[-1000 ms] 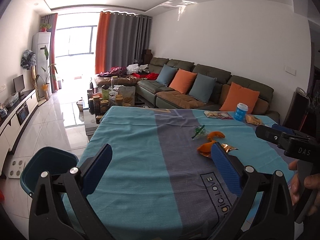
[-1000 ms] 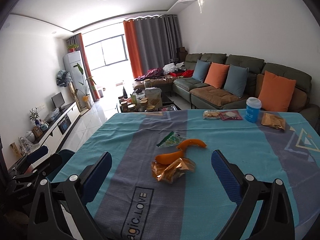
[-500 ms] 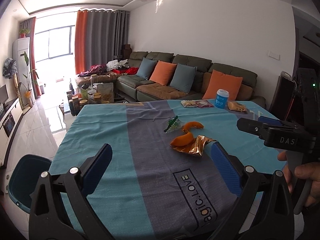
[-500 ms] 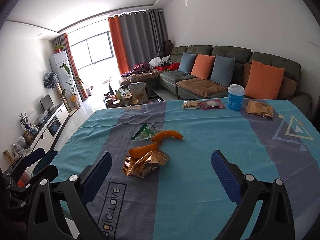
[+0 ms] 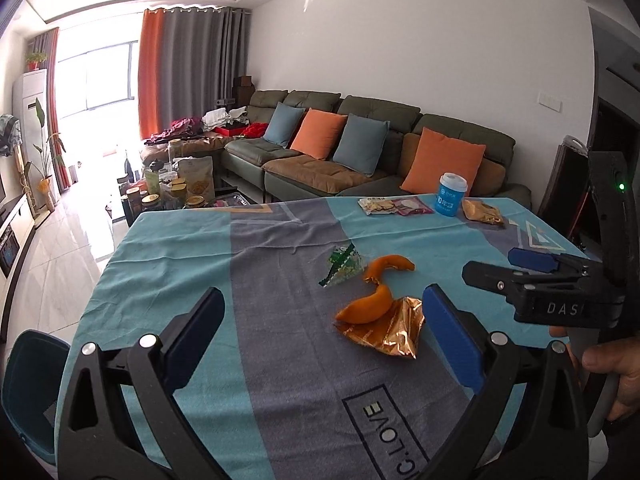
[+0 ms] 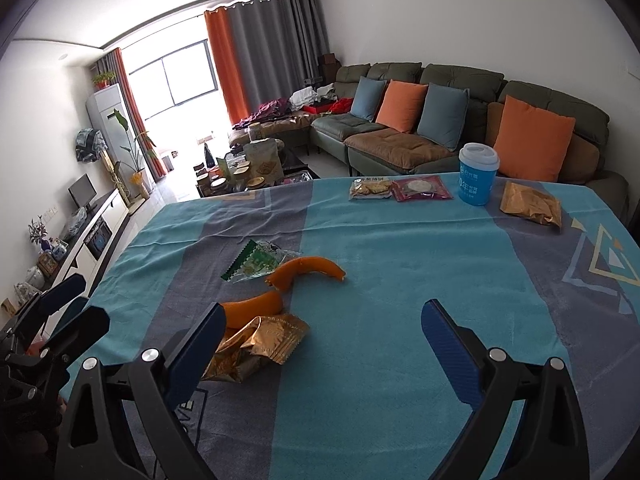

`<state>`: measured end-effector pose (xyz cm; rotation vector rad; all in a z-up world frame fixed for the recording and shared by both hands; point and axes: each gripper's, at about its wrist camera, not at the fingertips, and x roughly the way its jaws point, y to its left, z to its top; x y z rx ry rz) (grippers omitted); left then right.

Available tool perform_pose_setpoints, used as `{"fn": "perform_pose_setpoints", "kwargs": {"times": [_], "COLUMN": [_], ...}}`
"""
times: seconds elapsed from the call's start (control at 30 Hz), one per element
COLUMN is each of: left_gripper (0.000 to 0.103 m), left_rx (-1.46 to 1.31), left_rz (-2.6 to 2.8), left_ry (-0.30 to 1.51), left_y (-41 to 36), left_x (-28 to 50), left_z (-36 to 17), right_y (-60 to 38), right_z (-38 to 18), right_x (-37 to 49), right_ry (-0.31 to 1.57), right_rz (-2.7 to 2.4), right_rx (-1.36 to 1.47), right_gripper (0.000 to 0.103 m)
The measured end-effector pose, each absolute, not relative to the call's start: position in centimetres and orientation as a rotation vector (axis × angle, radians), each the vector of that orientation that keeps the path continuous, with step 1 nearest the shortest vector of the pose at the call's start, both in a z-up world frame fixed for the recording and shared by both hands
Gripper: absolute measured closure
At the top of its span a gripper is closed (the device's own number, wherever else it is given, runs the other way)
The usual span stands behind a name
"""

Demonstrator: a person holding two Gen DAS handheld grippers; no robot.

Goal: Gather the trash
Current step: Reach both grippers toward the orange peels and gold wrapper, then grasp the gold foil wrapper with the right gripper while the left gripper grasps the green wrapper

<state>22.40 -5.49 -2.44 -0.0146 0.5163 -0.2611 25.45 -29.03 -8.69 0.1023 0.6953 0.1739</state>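
Trash lies mid-table on the blue-grey cloth: a crumpled gold foil wrapper [image 5: 386, 330] [image 6: 256, 346], two orange peel pieces [image 5: 366, 308] [image 6: 306, 270], and a green-white torn wrapper [image 5: 342, 266] [image 6: 256, 262]. My left gripper [image 5: 320, 328] is open and empty, hovering above the table with the foil just inside its right finger. My right gripper [image 6: 322, 344] is open and empty, the foil at its left finger; it also shows in the left wrist view [image 5: 520, 270]. The left gripper shows at the right wrist view's left edge [image 6: 68, 312].
A blue paper cup [image 6: 478, 178], two snack packets [image 6: 370, 190] and a gold bag [image 6: 530, 208] sit at the table's far side. A dark teal bin [image 5: 28, 392] stands on the floor left of the table. A sofa [image 5: 360, 148] lies beyond.
Both grippers moved forward and lower over the table toward the foil and peels. The trash now looks nearer and larger. Both stayed open.
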Motion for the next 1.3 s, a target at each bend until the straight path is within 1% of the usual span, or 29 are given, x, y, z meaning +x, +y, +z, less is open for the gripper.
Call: {"fn": "perform_pose_setpoints", "kwargs": {"times": [0.17,0.23,0.43,0.53,0.67,0.73,0.77,0.8,0.87,0.9,0.93,1.0,1.07,1.13,1.17,1.23,1.3], "left_gripper": [0.006,0.006,0.006,0.006,0.006,0.011,0.015,0.018,0.023,0.027,0.028,0.035,0.042,0.049,0.057,0.061,0.072], "left_rx": [-0.012,-0.016,-0.035,-0.024,-0.028,-0.028,-0.026,-0.022,-0.024,-0.023,-0.022,-0.026,-0.033,-0.047,-0.050,-0.053,-0.055], "left_rz": [-0.274,-0.277,-0.312,-0.319,-0.337,-0.349,-0.356,-0.361,-0.372,-0.374,-0.379,-0.392,-0.409,-0.429,-0.445,-0.459,-0.468], "left_ry": [0.534,0.547,0.619,0.650,0.714,0.751,0.765,0.779,0.798,0.807,0.811,0.820,0.833,0.847,0.853,0.862,0.874], "left_y": [-6.8,-7.0,-7.6,-8.1,-8.8,-9.2,-9.4,-9.6,-10.0,-10.1,-10.2,-10.4,-10.4,-10.5,-10.6,-10.8,-11.0], "left_x": [26.0,27.4,31.6,33.3,35.4,36.4,36.7,37.1,37.7,38.0,38.1,38.5,38.9,39.3,39.4,39.7,40.0], "left_z": [-3.2,-3.5,-4.8,-5.7,-7.2,-8.0,-8.3,-8.6,-9.2,-9.4,-9.5,-9.9,-10.2,-10.5,-10.6,-10.8,-11.1], "right_y": [-28.3,-28.0,-27.5,-27.0,-26.7,-26.7,-26.7,-26.6,-26.6,-26.7,-26.6,-26.6,-26.5,-26.5,-26.5,-26.6,-26.7], "right_z": [-10.1,-10.7,-12.2,-13.0,-13.6,-13.8,-13.9,-13.9,-13.9,-13.9,-13.8,-13.7,-13.7,-13.6,-13.6,-13.6,-13.5], "right_x": [26.3,26.6,27.6,28.1,28.8,29.1,29.2,29.3,29.5,29.6,29.6,29.6,29.6,29.5,29.5,29.5,29.3], "right_ry": [0.752,0.774,0.831,0.861,0.890,0.901,0.906,0.908,0.913,0.915,0.914,0.915,0.916,0.914,0.913,0.913,0.913], "right_rz": [0.218,0.227,0.262,0.282,0.304,0.319,0.326,0.336,0.348,0.356,0.366,0.380,0.391,0.397,0.400,0.401,0.407], "right_rx": [0.123,0.129,0.154,0.153,0.165,0.180,0.188,0.194,0.209,0.214,0.219,0.228,0.230,0.233,0.232,0.237,0.244], "right_gripper": [0.012,0.016,0.023,0.031,0.035,0.039,0.040,0.045,0.050,0.055,0.060,0.066,0.078,0.080,0.080,0.082,0.083]}}
